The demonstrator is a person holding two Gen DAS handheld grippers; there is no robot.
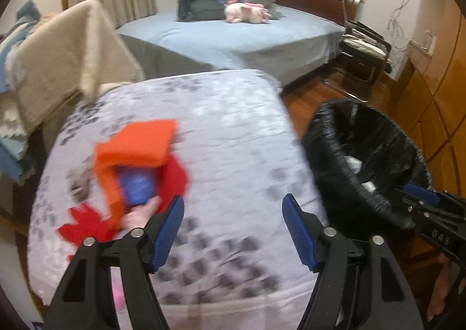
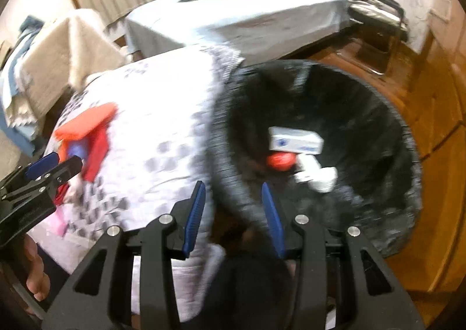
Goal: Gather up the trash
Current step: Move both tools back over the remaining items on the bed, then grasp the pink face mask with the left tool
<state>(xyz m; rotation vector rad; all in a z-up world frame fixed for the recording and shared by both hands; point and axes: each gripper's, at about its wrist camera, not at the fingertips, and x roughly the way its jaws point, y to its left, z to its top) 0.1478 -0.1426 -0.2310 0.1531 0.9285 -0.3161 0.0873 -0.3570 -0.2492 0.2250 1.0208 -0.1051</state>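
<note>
On the table's grey-patterned cloth lies an orange and red wrapper with a blue item inside it. My left gripper hovers just right of the wrapper, open, with only cloth showing between its blue pads. The wrapper and the left gripper also show at the left of the right wrist view. My right gripper is open above the near rim of a black-bagged bin. In the bin lie a white box, a red item and crumpled white paper.
The bin stands on a wooden floor right beside the table. A bed with clothes and a pink plush toy is behind. A beige-draped piece of furniture is at the left, a dark chair at the right.
</note>
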